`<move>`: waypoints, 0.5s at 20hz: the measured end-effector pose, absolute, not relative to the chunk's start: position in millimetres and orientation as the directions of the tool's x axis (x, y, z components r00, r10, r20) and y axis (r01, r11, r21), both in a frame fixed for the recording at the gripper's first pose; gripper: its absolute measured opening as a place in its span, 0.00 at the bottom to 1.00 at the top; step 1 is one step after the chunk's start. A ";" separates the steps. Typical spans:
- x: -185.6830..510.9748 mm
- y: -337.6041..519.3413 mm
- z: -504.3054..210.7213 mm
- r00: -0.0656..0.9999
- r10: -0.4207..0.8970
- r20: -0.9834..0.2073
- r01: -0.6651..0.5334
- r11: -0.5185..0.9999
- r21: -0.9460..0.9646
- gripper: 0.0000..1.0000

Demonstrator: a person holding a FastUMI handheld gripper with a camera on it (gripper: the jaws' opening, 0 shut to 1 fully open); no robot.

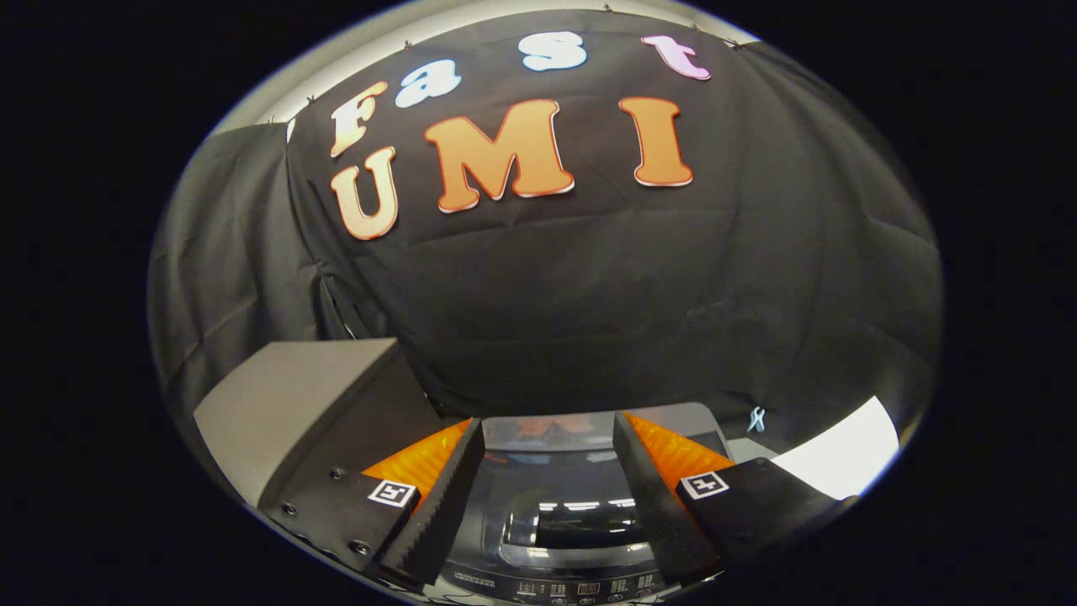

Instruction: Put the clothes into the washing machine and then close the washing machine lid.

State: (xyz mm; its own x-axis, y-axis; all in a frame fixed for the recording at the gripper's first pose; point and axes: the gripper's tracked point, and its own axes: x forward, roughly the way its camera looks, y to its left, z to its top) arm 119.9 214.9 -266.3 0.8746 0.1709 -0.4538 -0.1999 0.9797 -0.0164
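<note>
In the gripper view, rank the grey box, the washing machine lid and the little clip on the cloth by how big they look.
1. Washing machine lid, seen between the open jaws of the gripper
2. Grey box, about as big; nearness leaves these two unsure
3. Clip, by far the smallest

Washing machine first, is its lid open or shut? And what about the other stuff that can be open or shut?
Washing machine: control panel faces the gripper, below its fingers.
Lid: looks shut, lying flat with lights reflected in its dark window.
Gripper: open, nothing between its fingers, above the lid.
</note>
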 end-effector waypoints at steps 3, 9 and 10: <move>121.2 223.6 -221.7 0.901 0.202 -0.384 -0.220 0.975 -0.004 0.98; 112.9 228.7 -136.9 0.934 0.246 -0.257 -0.257 0.966 -0.007 0.98; 108.0 226.5 -123.5 0.938 0.250 -0.239 -0.259 0.966 -0.007 0.98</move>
State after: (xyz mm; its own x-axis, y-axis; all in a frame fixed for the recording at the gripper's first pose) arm 108.0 226.5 -123.5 0.9384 0.2495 -0.2390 -0.2586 0.9660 -0.0067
